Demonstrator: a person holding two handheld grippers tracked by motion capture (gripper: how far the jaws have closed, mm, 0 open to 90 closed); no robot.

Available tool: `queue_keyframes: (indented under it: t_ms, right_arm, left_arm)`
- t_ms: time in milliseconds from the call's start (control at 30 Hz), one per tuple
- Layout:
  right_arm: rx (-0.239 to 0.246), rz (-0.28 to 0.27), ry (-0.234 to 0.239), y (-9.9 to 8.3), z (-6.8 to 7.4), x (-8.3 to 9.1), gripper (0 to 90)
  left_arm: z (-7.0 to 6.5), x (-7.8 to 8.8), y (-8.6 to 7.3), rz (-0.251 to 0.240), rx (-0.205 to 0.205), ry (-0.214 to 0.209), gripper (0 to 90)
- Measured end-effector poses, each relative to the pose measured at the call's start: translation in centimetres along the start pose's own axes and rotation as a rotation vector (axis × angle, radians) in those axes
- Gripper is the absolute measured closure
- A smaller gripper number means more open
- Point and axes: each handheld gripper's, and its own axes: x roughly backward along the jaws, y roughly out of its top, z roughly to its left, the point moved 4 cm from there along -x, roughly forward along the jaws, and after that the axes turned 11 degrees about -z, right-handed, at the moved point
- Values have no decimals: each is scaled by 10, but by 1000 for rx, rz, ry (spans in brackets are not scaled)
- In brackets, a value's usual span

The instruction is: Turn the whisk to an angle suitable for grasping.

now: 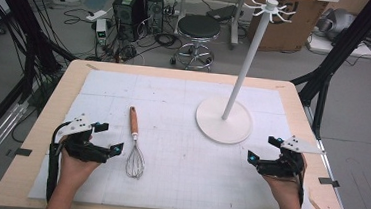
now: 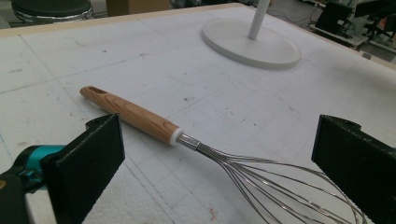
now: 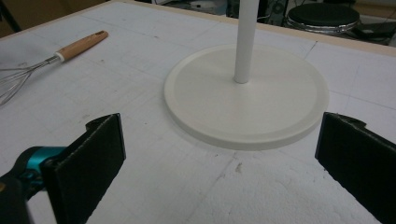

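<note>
A whisk with a wooden handle and wire loops lies on the white mat, handle pointing away from me. My left gripper rests just left of the whisk, open, its jaws wide apart with nothing between them. A white stand with a round base and a tall pole topped by hooks stands at the mat's far right. My right gripper sits near the front right, open and empty, facing the base. The whisk lies far off to its left.
The white mat covers a wooden table. Beyond the table stand a black stool, a cardboard box and electronics with cables on the floor. Black frame legs rise at the right.
</note>
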Motion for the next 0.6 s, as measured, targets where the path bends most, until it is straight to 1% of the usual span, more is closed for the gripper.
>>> queue_keyframes:
  t_ms: [67,100,133,167,200,300,333,400,433,467,567,600]
  right_arm:
    - [-5,0,-4,0,0,1,4]
    - [3,1,-6,1,-1,2,5]
    - [4,3,-8,0,-1,2,5]
    - [4,3,-8,0,-1,2,5]
    - [3,2,-12,0,-2,3,5]
    - [10,3,-11,-1,-4,4,4]
    - [11,5,-13,-1,-4,4,5]
    - [4,6,-13,-1,-5,4,4]
    - [5,5,-14,-1,-6,5,4]
    - [7,2,-14,-1,-6,4,5]
    - [5,5,-11,-1,-6,3,4]
    - [10,8,-11,-2,-5,3,5]
  left_arm:
    - [1,-4,1,9,5,7,30]
    - [2,-6,2,15,9,12,31]
    - [4,-13,4,23,13,25,31]
    - [4,-13,4,23,13,25,31]
    - [4,-16,4,32,15,32,31]
    - [6,-29,7,67,1,59,31]
    - [6,-29,7,67,1,59,31]
    - [8,-33,8,87,-5,78,31]
    - [9,-39,9,112,-5,86,31]
    - [10,-42,10,127,-3,94,31]
    - [12,-50,14,148,-15,110,31]
    - [13,-54,16,157,-12,116,31]
